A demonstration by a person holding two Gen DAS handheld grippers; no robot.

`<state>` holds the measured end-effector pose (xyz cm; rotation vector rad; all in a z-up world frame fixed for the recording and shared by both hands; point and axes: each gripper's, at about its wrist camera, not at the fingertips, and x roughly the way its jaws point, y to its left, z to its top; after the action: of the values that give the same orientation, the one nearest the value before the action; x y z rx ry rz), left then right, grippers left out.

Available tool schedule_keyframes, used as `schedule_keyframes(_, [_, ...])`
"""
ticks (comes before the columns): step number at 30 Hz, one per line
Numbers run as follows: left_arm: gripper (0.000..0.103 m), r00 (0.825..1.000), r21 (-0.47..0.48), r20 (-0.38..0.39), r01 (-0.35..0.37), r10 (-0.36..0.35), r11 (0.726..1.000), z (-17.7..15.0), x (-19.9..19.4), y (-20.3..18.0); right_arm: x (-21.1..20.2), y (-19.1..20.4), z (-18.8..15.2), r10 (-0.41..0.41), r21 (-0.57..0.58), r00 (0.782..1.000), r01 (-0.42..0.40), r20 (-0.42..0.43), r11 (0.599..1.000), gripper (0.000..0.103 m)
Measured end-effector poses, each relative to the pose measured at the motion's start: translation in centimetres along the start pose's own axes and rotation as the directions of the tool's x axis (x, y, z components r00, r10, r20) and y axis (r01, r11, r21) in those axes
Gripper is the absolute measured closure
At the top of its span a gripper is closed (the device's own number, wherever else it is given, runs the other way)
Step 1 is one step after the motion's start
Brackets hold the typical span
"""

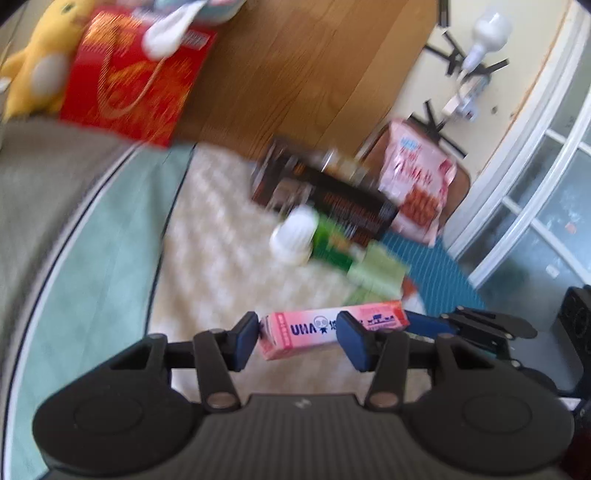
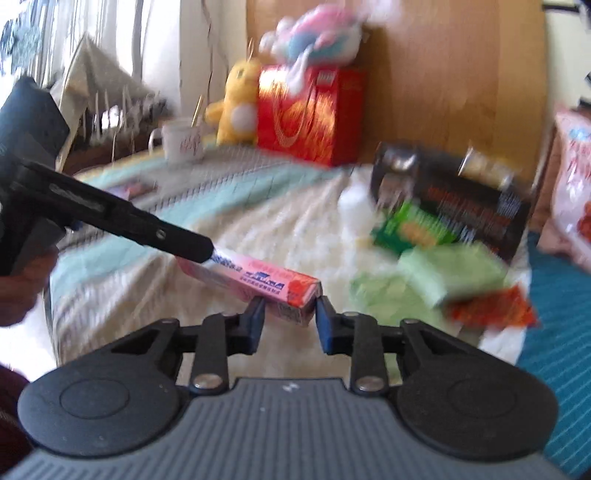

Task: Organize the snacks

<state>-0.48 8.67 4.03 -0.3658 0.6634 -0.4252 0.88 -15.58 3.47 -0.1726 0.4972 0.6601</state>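
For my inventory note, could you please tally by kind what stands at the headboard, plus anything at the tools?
Plush toys: 2, yellow plush and pink-and-blue plush
Gift bags: 1, red gift bag
Mugs: 1, white mug
Boxes: 1, pink box between left tool and right tool
Total: 5

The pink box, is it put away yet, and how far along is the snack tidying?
Early. The pink box is in hand, held off the bed between the left hand-held gripper and right hand-held gripper. Nothing looks sorted: the green packets, orange packet and white bottle lie loose by the black box.
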Motion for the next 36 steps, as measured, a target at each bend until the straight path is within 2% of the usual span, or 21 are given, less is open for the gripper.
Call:
schedule_keyframes(5, [0.057,0.995,0.096,0.095,0.018,-0.027,0.995,5.6,2.7,-2.6,0.6,-4.0,3.8,-0.082,0.000,0.993,0.082,0.090,0.997,0.070])
schedule_keyframes(9, [0.057,0.988,0.135,0.139,0.046,-0.065,0.990,10.6,6.3,-3.9,2.6,-8.4,6.5,-0.138,0.036,0.985,0.135,0.102,0.990,0.070])
schedule_keyframes(15, [0.057,0.994,0.148,0.099,0.038,-0.053,0.988,15.5,13.7,-4.6,6.2,-14.7,8.6,-0.189,0.126,0.979,0.179,0.075,0.976,0.070])
schedule_keyframes(18, [0.057,0.997,0.162,0.078,0.000,-0.013,0.987,16.4,17.0,-4.4,8.3,-16.5,8.7,-0.197,0.125,0.980,0.193,0.024,0.973,0.070])
schedule_keyframes(21, [0.055,0.999,0.139,0.053,-0.015,0.007,0.990,16.2,19.0,-3.7,10.3,-17.8,8.2,-0.197,0.152,0.980,0.200,-0.031,0.968,0.065])
schedule_keyframes(23, [0.052,0.998,0.155,0.068,-0.018,0.008,0.988,15.8,18.8,-3.8,10.2,-18.2,7.8,-0.188,0.183,0.982,0.190,-0.029,0.964,0.064])
schedule_keyframes(26, [0.044,0.992,0.187,0.124,-0.025,0.002,0.982,15.3,16.8,-4.0,8.1,-18.2,7.3,-0.195,0.229,0.980,0.181,0.038,0.956,0.064])
schedule_keyframes(30, [0.044,0.990,0.135,0.137,0.017,-0.036,0.991,14.3,13.2,-2.9,4.6,-17.5,5.9,-0.147,0.295,0.986,0.117,0.082,0.948,0.064])
schedule_keyframes(33, [0.044,0.990,0.097,0.126,0.045,-0.057,0.994,12.5,10.8,-2.1,3.2,-16.7,3.9,-0.131,0.318,0.989,0.104,0.065,0.942,0.059])
schedule_keyframes(36, [0.044,0.993,0.058,0.109,0.048,-0.054,0.997,10.2,9.2,-1.4,3.6,-16.5,2.4,-0.124,0.382,0.992,0.122,-0.021,0.916,0.058])
